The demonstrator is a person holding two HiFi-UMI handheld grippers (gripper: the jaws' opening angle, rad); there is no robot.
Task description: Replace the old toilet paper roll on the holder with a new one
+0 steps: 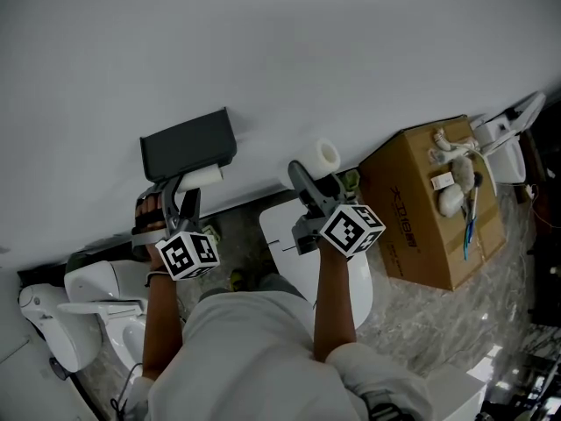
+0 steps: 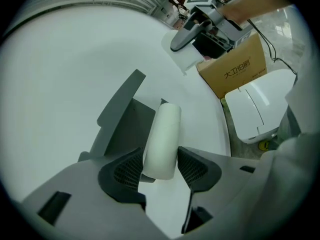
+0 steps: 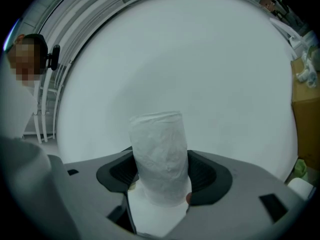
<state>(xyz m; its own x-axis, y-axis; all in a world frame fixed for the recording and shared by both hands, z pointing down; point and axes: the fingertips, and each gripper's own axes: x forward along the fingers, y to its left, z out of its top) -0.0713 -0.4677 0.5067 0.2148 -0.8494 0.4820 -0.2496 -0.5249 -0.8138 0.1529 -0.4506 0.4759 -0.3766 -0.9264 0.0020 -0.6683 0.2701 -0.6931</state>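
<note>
A dark grey holder [image 1: 188,143] is fixed to the white wall, with a thin old white roll [image 1: 203,177] lying just under it. My left gripper [image 1: 177,187] reaches up to that roll. In the left gripper view the old roll [image 2: 162,139] lies between the two pads of the left gripper [image 2: 160,170], and the jaws stand wide and open beside the holder [image 2: 125,119]. To the right, my right gripper [image 1: 307,175] is shut on a full new roll [image 1: 323,158] held near the wall. In the right gripper view the new roll [image 3: 160,154] stands upright, pinched by the right gripper [image 3: 161,176].
A white toilet with its lid down [image 1: 294,239] stands below the right gripper. A cardboard box [image 1: 429,213] with small white items on top stands at the right. Another white toilet fixture [image 1: 96,301] sits at the lower left. The white wall fills the upper part of the view.
</note>
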